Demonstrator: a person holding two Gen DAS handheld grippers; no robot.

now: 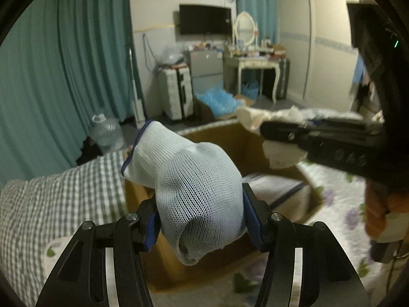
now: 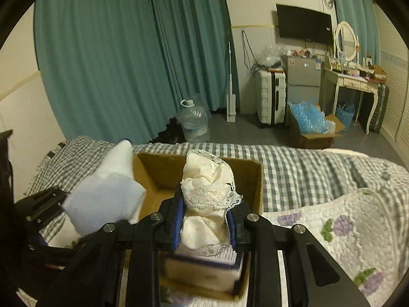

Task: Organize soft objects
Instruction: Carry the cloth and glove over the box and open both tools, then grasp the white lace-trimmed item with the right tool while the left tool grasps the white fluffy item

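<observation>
My left gripper [image 1: 200, 216] is shut on a white knit glove [image 1: 189, 179] with a dark blue cuff edge, held above an open cardboard box [image 1: 225, 133] on the bed. My right gripper [image 2: 204, 220] is shut on a cream lace-trimmed cloth [image 2: 207, 181], held over the same box [image 2: 158, 168]. In the right wrist view the glove [image 2: 107, 199] and left gripper sit at the left of the box. In the left wrist view the right gripper's arm [image 1: 319, 138] comes in from the right with the cream cloth [image 1: 281, 153].
The box holds folded items [image 2: 204, 268]. It rests on a bed with a grey checked blanket [image 1: 51, 199] and a floral quilt [image 2: 345, 230]. Beyond are teal curtains [image 2: 115, 51], a water jug [image 2: 193, 122], a suitcase [image 2: 271, 97] and a dressing table [image 2: 355, 79].
</observation>
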